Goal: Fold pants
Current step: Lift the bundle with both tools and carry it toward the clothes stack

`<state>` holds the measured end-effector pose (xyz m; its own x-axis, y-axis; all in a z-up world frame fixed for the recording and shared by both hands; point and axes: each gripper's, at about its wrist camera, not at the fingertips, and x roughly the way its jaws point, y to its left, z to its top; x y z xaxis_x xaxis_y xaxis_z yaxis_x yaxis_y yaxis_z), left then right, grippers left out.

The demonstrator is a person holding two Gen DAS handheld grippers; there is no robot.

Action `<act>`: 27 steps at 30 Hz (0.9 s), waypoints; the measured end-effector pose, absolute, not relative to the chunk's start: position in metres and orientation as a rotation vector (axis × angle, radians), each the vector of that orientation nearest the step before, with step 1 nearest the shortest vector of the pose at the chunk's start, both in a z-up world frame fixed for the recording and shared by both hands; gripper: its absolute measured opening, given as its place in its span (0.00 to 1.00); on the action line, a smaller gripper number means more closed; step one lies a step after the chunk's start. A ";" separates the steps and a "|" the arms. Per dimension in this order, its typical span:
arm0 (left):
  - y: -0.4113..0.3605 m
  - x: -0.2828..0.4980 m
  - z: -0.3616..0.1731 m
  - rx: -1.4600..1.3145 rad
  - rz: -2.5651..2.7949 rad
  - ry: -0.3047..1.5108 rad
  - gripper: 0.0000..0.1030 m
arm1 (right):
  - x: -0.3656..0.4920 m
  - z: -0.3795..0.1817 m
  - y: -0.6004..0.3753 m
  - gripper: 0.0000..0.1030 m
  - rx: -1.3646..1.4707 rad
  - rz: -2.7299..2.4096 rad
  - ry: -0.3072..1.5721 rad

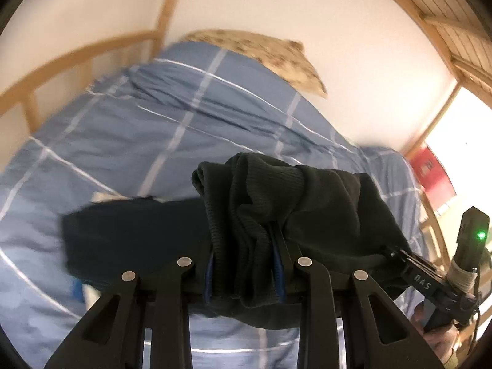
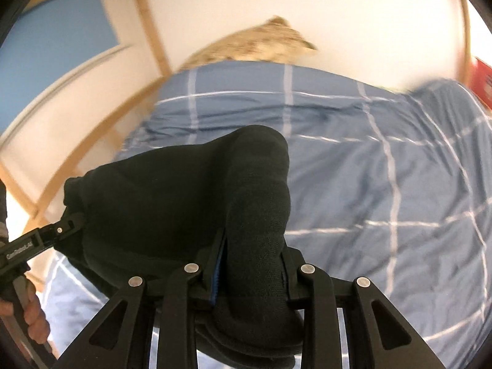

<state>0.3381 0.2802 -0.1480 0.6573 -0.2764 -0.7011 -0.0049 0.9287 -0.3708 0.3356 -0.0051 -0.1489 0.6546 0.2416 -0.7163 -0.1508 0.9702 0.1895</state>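
Dark knit pants (image 1: 276, 215) bunch between both grippers, low and centre in each view, lifted above the blue checked duvet (image 1: 123, 141). Left gripper (image 1: 246, 264) clamps a ribbed fold; right gripper (image 2: 250, 264) clamps another thick fold. Speckled pillow (image 2: 255, 43) lies upper centre.

Only two bits of text I can make out: "DAS" in pale letters on the black body of the right gripper (image 1: 396, 253), seen from the left wrist, and something like "GenRobot.ai" on the left gripper (image 2: 72, 220), though that one's blurry.
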 end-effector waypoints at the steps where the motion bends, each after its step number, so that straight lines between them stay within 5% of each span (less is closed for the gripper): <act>1: 0.293 0.337 -0.146 -0.351 -0.134 0.836 0.27 | 0.337 -0.149 0.004 0.28 0.112 0.241 0.824; 11: 0.402 0.353 -0.177 -0.345 0.017 0.875 0.26 | 0.367 -0.167 0.119 0.28 0.122 0.414 0.825; 21: 0.426 0.365 -0.234 -0.306 0.016 0.980 0.26 | 0.376 -0.211 0.162 0.28 0.063 0.426 0.889; 27: 0.430 0.364 -0.249 -0.269 0.040 1.024 0.34 | 0.378 -0.227 0.165 0.40 0.035 0.375 0.943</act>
<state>0.3645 0.4301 -0.2485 0.5220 -0.0918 -0.8480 -0.1584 0.9665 -0.2022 0.3780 0.1646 -0.2268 0.5274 0.3291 -0.7833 -0.2988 0.9349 0.1916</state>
